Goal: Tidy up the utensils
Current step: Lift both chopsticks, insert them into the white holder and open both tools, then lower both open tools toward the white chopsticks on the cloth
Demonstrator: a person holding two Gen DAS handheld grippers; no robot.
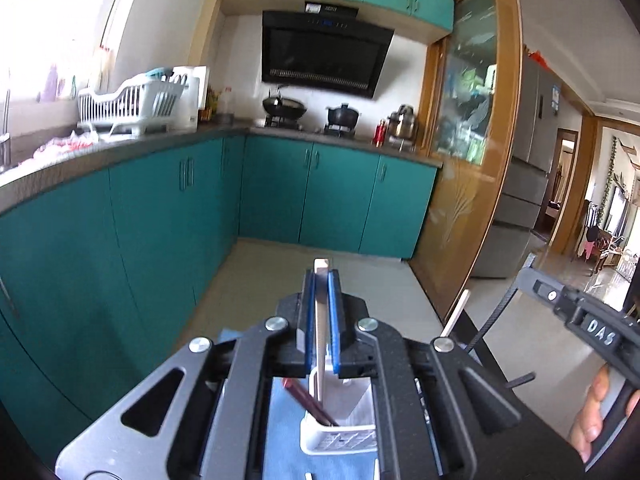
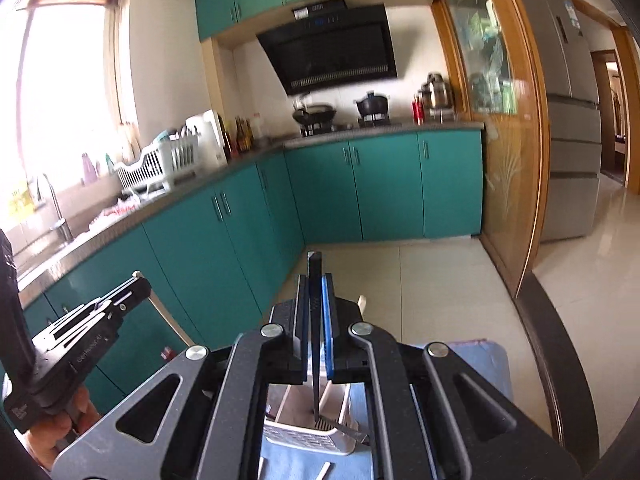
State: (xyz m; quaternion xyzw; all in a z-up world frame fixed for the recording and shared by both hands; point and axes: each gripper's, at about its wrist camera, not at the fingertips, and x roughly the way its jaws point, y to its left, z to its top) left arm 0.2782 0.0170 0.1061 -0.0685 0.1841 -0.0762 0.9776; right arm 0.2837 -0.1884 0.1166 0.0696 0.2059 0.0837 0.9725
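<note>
Left wrist view: the left gripper [image 1: 322, 280] fingers are clamped on a pale chopstick [image 1: 320, 320] above the white utensil holder [image 1: 340, 440], which already holds a dark chopstick [image 1: 310, 400]; the right gripper [image 2: 316, 284] pinches a black utensil [image 2: 315, 340] over it; pale sticks [image 2: 323, 471] remain on the blue cloth [image 2: 480, 364], so sorting looks partly done.

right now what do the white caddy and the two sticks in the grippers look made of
Caddy: white moulded plastic, glossy, slotted walls.
Pale stick in the left gripper: matte cream, possibly plastic or light wood.
Dark stick in the right gripper: smooth black, maybe lacquered wood or plastic; unclear.
</note>
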